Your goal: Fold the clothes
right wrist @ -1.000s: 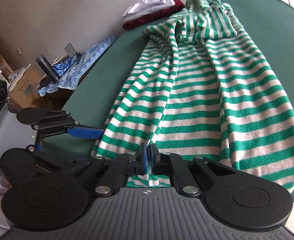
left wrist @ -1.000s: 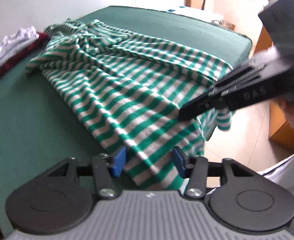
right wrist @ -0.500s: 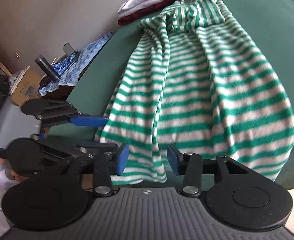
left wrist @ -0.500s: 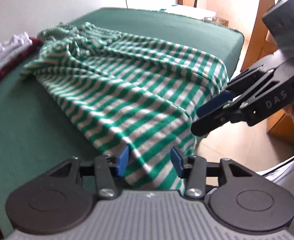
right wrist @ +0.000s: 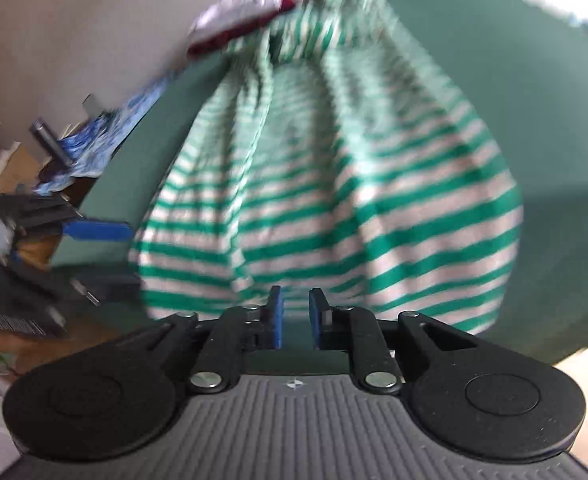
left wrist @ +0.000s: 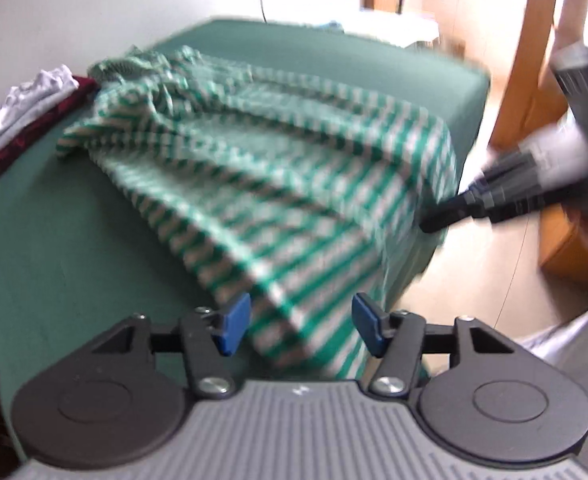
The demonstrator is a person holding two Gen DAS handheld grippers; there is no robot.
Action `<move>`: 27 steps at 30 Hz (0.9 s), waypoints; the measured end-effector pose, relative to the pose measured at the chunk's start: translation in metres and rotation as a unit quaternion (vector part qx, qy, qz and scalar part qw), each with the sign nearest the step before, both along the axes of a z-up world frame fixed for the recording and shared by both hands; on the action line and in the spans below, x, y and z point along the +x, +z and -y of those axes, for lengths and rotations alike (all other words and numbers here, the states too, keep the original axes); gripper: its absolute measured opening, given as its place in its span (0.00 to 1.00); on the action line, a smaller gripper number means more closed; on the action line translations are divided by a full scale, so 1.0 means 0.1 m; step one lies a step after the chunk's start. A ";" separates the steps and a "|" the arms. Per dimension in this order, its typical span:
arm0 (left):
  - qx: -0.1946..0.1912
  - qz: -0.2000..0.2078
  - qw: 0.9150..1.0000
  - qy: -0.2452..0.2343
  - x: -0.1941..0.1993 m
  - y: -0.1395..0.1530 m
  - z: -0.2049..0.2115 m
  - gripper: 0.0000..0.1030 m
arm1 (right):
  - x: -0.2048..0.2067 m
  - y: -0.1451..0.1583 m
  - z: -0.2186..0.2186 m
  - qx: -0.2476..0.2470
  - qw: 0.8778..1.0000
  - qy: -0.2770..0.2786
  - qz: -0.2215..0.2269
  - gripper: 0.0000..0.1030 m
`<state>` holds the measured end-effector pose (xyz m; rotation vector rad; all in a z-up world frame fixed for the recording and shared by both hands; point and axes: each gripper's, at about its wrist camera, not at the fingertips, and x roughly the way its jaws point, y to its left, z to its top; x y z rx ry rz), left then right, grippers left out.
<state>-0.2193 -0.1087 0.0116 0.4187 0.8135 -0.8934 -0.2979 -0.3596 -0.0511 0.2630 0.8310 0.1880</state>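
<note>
**Striped garment spread on the green bench, both tools at its near hem**

The left tool (left wrist: 301,328) is seen at the bottom centre of its own view, its blue pads (left wrist: 234,322) spread and opening, with a corner of the green-and-white striped garment (left wrist: 277,184) lying between them — no pad is pressed on the cloth. The right tool (right wrist: 295,316) sits at the bottom centre of its own view; its jaws are narrow and closing, and the hem of the garment lies just beyond the tips, with only green surface visible in the gap, so nothing is pinched.

In the left wrist view the right tool is seen blurred at the right edge, its tip near the garment's hanging side. In the right wrist view the left tool appears at the left edge, one blue finger beside the hem.

The garment is stretched from the bottom centre toward the upper left over the green bench (left wrist: 73,240), part of it draped over the near edge. A folded stack of white and dark red clothes (left wrist: 33,108) is seen at the upper left — just beside the garment's bunched far end.
</note>
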 end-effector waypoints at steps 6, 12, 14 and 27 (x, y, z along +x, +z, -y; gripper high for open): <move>-0.063 -0.079 0.994 0.042 0.50 -0.01 0.55 0.62 | 0.01 -0.08 0.02 -0.093 0.995 0.037 0.016 0.38; -0.062 -0.138 0.986 0.075 0.93 -0.18 1.08 0.71 | 0.16 -0.19 0.11 -0.089 0.996 0.030 0.007 0.08; -0.061 -0.144 0.983 0.092 1.05 -0.24 1.19 0.70 | 0.12 -0.13 0.19 -0.079 0.996 0.035 0.014 0.08; -0.072 -0.123 0.984 0.110 1.20 -0.06 1.13 0.00 | -0.05 0.29 0.15 -0.060 0.991 0.097 0.073 0.08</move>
